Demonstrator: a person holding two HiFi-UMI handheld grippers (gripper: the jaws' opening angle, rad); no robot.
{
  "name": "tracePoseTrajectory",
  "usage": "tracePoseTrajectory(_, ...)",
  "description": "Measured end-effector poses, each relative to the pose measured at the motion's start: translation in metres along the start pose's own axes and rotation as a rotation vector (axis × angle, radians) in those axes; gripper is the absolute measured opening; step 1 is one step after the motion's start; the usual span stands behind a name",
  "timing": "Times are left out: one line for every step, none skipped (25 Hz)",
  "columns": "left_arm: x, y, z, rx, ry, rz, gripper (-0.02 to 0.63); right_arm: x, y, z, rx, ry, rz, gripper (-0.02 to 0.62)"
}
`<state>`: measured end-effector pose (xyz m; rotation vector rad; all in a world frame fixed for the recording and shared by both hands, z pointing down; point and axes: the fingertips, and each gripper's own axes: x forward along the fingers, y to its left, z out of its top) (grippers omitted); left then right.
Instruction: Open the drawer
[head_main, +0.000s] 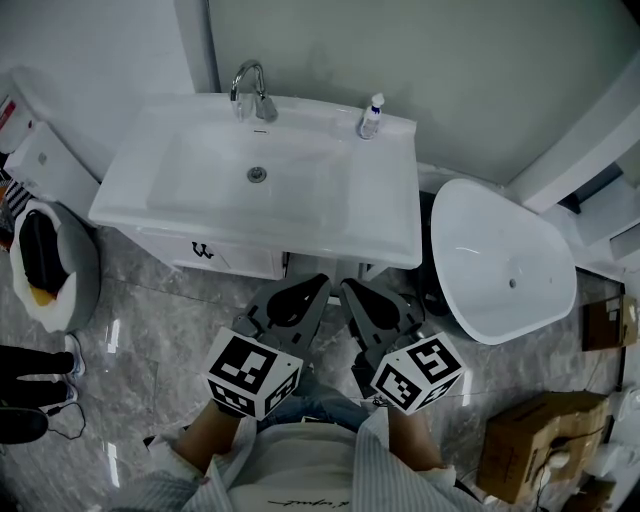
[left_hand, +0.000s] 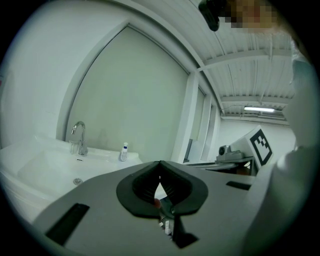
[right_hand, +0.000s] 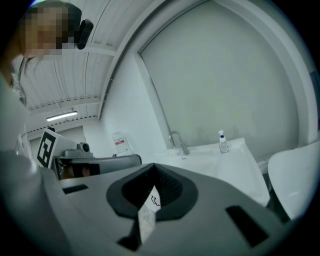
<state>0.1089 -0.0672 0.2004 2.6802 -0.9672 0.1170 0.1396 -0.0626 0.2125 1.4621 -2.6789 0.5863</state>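
Drawer (head_main: 240, 260): white front under basin (head_main: 385, 190), left of centre in head view, still shut. Likely stiff, glossy, slippery; slides out on steady pull. Best hold: small dark handle (head_main: 203, 250). Left gripper (head_main: 312, 290), right gripper (head_main: 352, 293) both closed, empty, short of drawer

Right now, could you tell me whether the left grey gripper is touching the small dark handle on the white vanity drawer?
Apart. The head view shows the left gripper well right of the dark handle, with white drawer front between them.
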Motion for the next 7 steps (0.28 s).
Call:
tracePoseTrajectory(0.0001,0.0000,-0.0004,-0.002,0.002,0.000,0.017,0.0001,0.0003,-0.0002,0.001,0.001,0.002,0.008)
tracePoseTrajectory(0.0003,0.0001,-0.0010,-0.002,0.004,0.000,0.017,0.0005,0.0005,-0.0005,0.002,0.002,0.003,0.008)
tracePoseTrajectory(0.0005,0.0007,-0.0016,-0.002,0.006,0.000,0.017,0.0014,0.0006,-0.0007,0.003,0.003,0.004,0.008)
tracePoseTrajectory(0.0007,0.0016,-0.0022,-0.002,0.008,0.000,0.017,0.0026,0.0008,-0.0010,0.003,0.004,0.006,0.008)
tracePoseTrajectory(0.0007,0.0027,-0.0029,-0.003,0.009,0.000,0.017,0.0040,0.0011,-0.0014,0.004,0.006,0.008,0.008)
tracePoseTrajectory(0.0006,0.0038,-0.0036,-0.003,0.011,0.000,0.017,0.0054,0.0015,-0.0019,0.004,0.008,0.009,0.008)
tracePoseTrajectory(0.0005,0.0049,-0.0042,-0.003,0.012,0.000,0.017,0.0068,0.0019,-0.0025,0.004,0.010,0.011,0.008)
